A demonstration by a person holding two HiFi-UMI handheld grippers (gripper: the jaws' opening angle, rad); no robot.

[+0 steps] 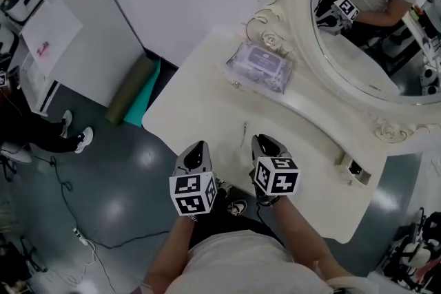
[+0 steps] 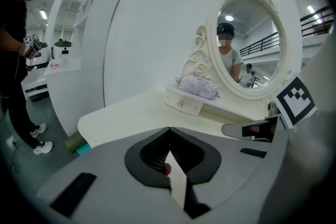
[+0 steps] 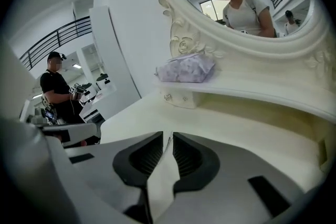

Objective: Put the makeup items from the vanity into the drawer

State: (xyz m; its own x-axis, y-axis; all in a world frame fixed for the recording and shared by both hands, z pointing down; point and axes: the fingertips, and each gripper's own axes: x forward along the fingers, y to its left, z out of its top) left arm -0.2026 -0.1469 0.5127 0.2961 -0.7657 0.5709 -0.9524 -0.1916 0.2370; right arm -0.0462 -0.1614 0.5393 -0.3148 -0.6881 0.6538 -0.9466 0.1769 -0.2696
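Item under inspection: one lilac pack (image 1: 262, 65), plastic-wrapped and soft-looking, lying flat on the vanity's raised shelf (image 1: 303, 100) under the mirror. It sits ahead of both grippers and higher, well apart across the bare tabletop (image 1: 207, 113). The small drawer (image 2: 184, 105) is directly beneath it. Judged light, yielding and slippery; best taken across a short end. Left gripper (image 2: 169, 131): jaws together, empty. Right gripper (image 3: 166, 138): jaws a narrow slit apart, nothing between them.
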